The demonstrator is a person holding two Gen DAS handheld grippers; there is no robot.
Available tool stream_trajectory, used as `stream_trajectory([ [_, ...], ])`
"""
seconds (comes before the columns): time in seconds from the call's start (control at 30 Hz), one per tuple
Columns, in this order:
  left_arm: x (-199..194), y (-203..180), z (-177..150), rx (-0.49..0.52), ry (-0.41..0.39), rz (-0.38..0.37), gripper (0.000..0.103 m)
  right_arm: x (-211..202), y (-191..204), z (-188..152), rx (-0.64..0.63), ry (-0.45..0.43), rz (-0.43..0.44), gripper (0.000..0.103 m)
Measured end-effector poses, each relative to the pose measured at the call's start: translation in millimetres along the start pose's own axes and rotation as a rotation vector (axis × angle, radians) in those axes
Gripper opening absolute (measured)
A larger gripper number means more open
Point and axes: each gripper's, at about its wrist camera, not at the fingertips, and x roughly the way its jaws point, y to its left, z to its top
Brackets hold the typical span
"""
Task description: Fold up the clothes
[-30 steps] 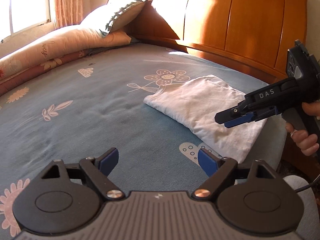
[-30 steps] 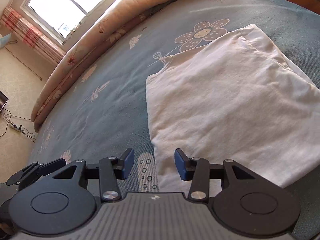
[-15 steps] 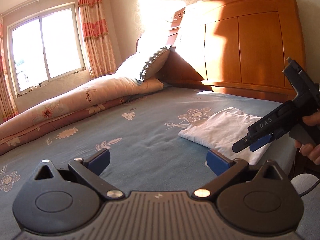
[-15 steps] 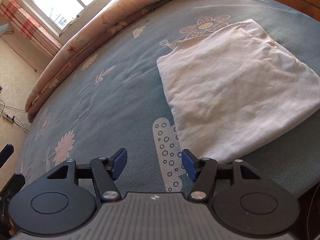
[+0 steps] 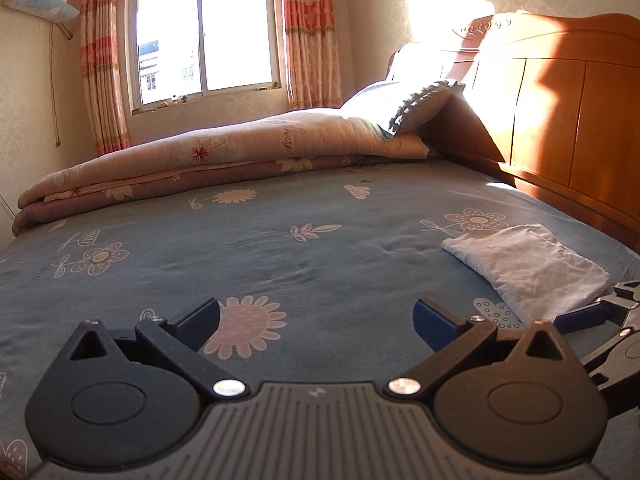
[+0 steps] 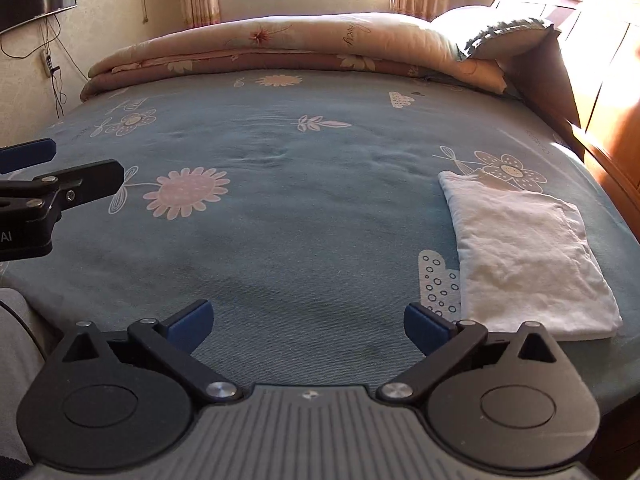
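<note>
Lying folded near the bed's (image 6: 280,208) right edge, a white garment (image 6: 524,256) rests untouched. Left gripper (image 5: 316,316) and right gripper (image 6: 308,320) hover empty, jaws apart.

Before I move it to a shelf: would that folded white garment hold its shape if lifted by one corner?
Probably not. The folded white garment looks like thin, wrinkled cloth, so it would likely droop and unfold. It seems light, lying flat on the bedsheet. Pushed, it would probably bunch rather than slide.

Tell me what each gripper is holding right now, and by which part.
Nothing is held. The left gripper and right gripper are both open and empty above the blue flowered bedsheet; the folded white cloth garment lies untouched to the right.
</note>
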Motion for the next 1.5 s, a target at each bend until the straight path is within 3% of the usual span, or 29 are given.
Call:
stream_trajectory([
  [0.3,-34.8,20.9,-27.1,-0.071,0.131,0.066,0.102,-37.4,29.0,-36.7,0.137,-0.057,0.006,0.103],
  [0.57,-36.3,36.1,-59.2,-0.161,0.296,0.080,0.102,-46.7,44.6,-44.4,0.102,-0.053,-0.033,0.103],
  [1.5,-44.7,50.4,-80.3,-0.208,0.354,0.111,0.102,-47.0,64.3,-43.0,0.063,-0.048,-0.059,0.103],
])
